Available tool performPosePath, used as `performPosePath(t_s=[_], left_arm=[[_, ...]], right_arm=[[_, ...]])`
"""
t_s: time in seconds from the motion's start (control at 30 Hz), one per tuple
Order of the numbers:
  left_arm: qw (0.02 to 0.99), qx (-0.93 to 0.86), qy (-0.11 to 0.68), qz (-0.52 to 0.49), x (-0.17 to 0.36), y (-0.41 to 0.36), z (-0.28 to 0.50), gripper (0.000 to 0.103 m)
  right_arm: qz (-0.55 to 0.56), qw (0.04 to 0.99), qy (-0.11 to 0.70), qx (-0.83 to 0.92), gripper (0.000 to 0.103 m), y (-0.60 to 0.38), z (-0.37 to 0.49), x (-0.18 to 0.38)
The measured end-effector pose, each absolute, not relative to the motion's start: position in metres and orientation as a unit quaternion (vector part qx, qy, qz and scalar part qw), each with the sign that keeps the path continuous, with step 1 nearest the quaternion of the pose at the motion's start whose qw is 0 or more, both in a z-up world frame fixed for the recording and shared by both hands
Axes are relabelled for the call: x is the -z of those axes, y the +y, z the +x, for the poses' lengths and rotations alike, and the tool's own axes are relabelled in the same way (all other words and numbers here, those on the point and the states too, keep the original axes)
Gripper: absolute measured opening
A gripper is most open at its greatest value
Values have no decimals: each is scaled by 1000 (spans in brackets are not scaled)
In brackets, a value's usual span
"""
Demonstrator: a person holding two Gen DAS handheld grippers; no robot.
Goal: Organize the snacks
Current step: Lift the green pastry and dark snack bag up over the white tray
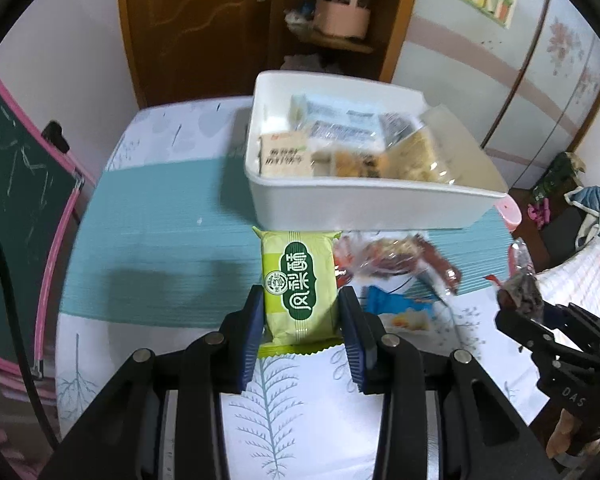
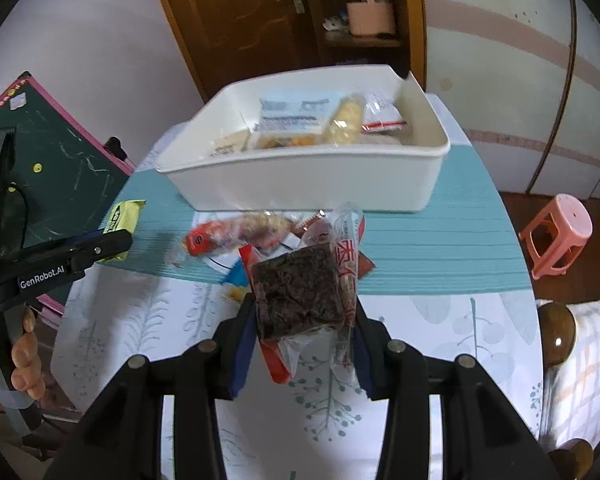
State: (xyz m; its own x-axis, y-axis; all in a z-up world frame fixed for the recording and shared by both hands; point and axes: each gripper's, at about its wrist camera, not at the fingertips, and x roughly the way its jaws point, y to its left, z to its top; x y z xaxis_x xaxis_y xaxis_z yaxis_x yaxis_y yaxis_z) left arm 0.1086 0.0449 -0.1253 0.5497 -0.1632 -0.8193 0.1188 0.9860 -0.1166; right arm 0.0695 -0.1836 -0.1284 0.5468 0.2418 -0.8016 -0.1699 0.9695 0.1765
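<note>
Worktop (image 1: 148, 216): round, under a pale leaf-print cloth with a teal mat laid across the middle; it carries the bin and the loose snacks.
White bin (image 1: 364, 204): open-topped plastic tub on the teal mat at the far side, directly ahead of both grippers; judged the collecting point for the snacks.
Bin contents: several wrapped packets lying flat and overlapping, namely a beige packet (image 1: 286, 156) at the near left, pale blue-and-white packets (image 1: 340, 120) behind it, and a clear bag of yellowish pieces (image 1: 416, 156) leaning toward the right wall. No dividers visible.
Loose pile (image 2: 240, 234): clear and red wrappers plus a blue packet (image 1: 396, 306), on the mat just in front of the bin; apparently unsorted.
Left gripper (image 1: 302, 312): jaws clenched on the green packet (image 1: 300, 284) by its two long edges, packet held flat with label up, clear of the worktop, near the bin's front wall.
Right gripper (image 2: 304, 316): jaws grasping the dark brown snack block (image 2: 300, 292) in its clear red-printed wrapper, loose wrapper ends trailing.
Purpose of holds: each packet is pinched across its width, probably for carrying to the bin.
</note>
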Motion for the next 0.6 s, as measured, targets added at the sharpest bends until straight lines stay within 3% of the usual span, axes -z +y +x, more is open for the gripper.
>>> performPosePath(t_s=[0.6], left_arm=[[916, 101, 388, 22, 35, 25, 114, 35]], right_arm=[[10, 921, 364, -140, 42, -169, 88, 36]])
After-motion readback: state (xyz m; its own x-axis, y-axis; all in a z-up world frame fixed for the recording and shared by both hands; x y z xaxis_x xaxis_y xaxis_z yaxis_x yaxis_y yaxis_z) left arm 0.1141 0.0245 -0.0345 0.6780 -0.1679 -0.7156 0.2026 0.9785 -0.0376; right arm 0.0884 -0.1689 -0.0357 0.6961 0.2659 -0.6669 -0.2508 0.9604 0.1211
